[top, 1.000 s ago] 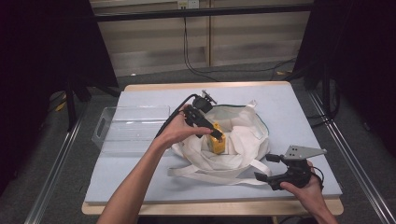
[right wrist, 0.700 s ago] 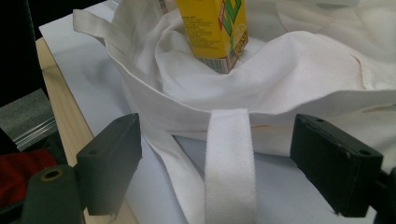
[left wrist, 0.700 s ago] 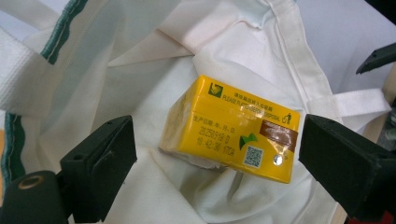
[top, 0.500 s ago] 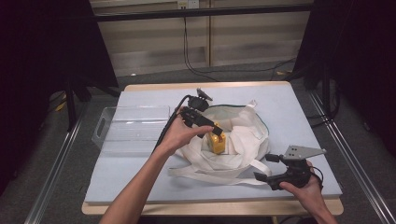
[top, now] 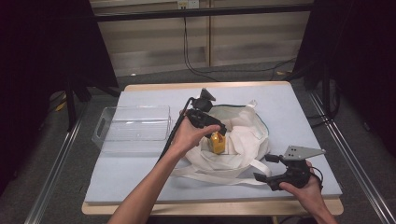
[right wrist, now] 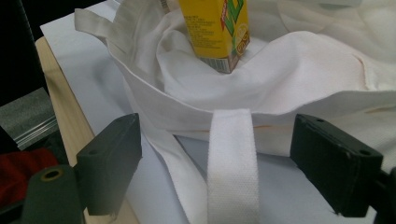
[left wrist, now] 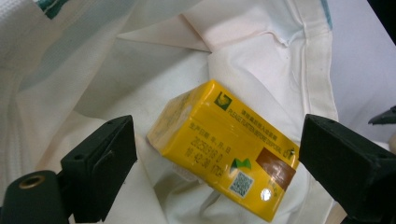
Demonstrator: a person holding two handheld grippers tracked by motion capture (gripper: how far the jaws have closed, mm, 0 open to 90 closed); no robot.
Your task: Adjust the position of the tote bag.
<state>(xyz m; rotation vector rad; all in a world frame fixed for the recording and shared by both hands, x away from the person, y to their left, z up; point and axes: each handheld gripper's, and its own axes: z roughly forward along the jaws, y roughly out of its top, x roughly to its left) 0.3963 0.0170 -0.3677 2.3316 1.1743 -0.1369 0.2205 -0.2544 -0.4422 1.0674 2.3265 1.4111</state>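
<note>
Your left hand-held gripper (left wrist: 219, 154) hangs right over the yellow carton (left wrist: 224, 149), jaws wide apart and empty. The carton sits mid-frame in the white tote bag (top: 243, 140), its long axis apparently slanting upper left to lower right between the jaws. Your right hand-held gripper (right wrist: 217, 163), jaws spread too, straddles the bag strap (right wrist: 232, 158), farther off.

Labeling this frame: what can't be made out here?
- Yellow carton: top cut off by the right gripper view's upper edge.
- Carton's small print: too blurred to read in the left gripper view.
- Tote bag: interior partly hidden by the left gripper and hand in the high view.
</note>
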